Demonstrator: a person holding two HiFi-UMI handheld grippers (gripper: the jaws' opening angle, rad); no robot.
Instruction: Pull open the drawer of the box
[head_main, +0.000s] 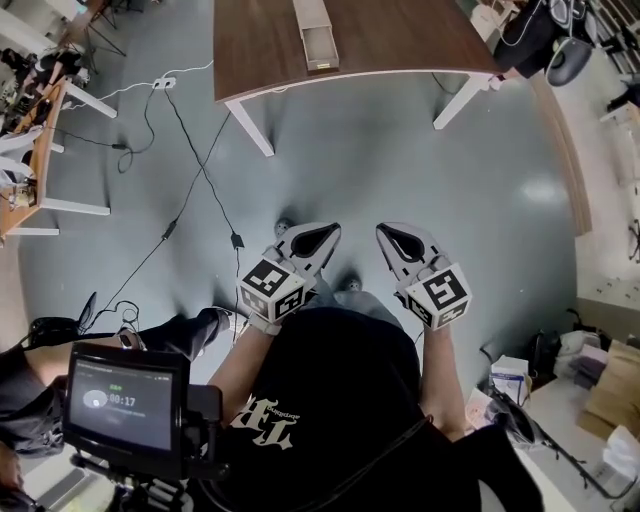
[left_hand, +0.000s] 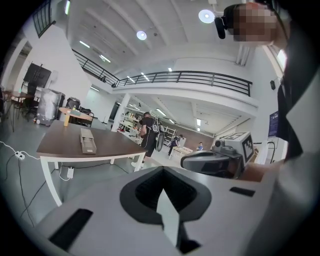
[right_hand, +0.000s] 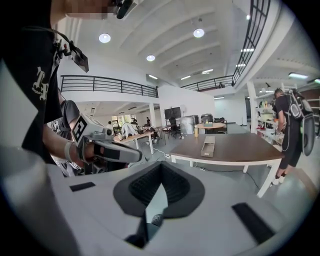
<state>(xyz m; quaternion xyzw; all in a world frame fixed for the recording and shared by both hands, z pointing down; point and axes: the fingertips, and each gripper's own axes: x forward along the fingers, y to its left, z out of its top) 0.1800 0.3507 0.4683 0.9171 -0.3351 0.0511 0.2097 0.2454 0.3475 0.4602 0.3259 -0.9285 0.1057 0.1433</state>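
Note:
The long pale wooden box (head_main: 315, 35) lies on the brown table (head_main: 400, 45), far ahead of me, and its near end shows an open tray. It also lies on that table in the left gripper view (left_hand: 87, 141) and in the right gripper view (right_hand: 207, 147). My left gripper (head_main: 318, 236) and right gripper (head_main: 392, 236) hang side by side over the grey floor, close to my body and well short of the table. The left gripper's (left_hand: 162, 172) jaws are shut with nothing between them. So are those of the right gripper (right_hand: 161, 169).
Black cables (head_main: 190, 150) and a white power strip (head_main: 163, 83) lie on the floor left of the table. Desks (head_main: 40, 130) stand at the far left. A screen (head_main: 125, 400) sits at my lower left. A person with a backpack (right_hand: 290, 130) stands beside the table.

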